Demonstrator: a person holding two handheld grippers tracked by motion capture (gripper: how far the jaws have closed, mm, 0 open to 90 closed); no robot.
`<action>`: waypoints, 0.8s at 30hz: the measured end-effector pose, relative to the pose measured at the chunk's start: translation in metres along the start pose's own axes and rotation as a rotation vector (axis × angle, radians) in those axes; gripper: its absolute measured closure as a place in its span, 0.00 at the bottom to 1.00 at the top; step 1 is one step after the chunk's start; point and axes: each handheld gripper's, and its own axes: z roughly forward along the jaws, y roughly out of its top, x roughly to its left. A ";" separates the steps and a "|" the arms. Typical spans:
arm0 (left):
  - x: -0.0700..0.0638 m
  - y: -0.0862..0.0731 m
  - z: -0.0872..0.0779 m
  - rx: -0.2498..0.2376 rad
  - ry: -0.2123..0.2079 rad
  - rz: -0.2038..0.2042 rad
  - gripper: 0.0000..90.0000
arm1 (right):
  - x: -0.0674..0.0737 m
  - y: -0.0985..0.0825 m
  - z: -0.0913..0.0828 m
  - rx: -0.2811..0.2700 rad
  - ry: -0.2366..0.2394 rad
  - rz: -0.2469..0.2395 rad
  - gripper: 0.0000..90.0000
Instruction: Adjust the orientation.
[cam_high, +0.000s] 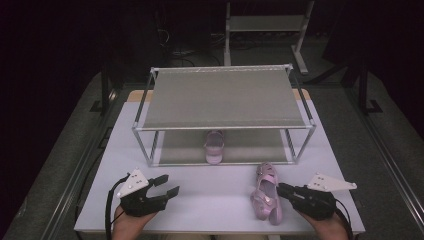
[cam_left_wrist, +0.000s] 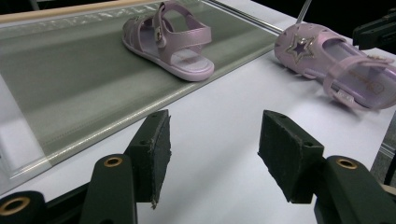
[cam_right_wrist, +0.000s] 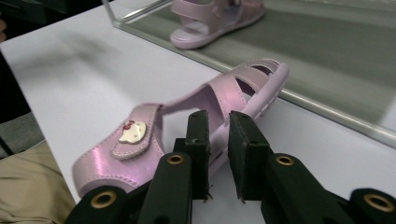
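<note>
now pink sandal (cam_high: 265, 192) lies shiny, star-cut toe, strapped

a pale worktop (cam_high: 210, 192) carries a two-tier metal-framed shelf (cam_high: 222, 97) standing beyond both tongs, its frame feet on the worktop. the shelf's lower tier (cam_high: 250, 145) bears one pink sandal (cam_high: 214, 146), ahead of and between the two tongs. a second pink sandal (cam_high: 266, 192) lies directly on the worktop in front of the shelf, touching the tips of the right tongs (cam_high: 281, 189) and well to the right of the left tongs (cam_high: 167, 186).
</note>
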 end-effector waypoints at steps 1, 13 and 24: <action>0.000 0.000 0.000 0.000 0.000 -0.002 0.48 | -0.002 -0.002 -0.002 0.002 -0.010 0.005 0.85; -0.002 0.000 0.001 0.006 -0.001 0.004 0.47 | -0.045 -0.035 -0.028 0.051 -0.104 0.209 0.67; -0.002 0.001 0.001 0.001 0.000 0.004 0.47 | -0.039 -0.035 -0.044 -0.111 0.088 0.337 0.52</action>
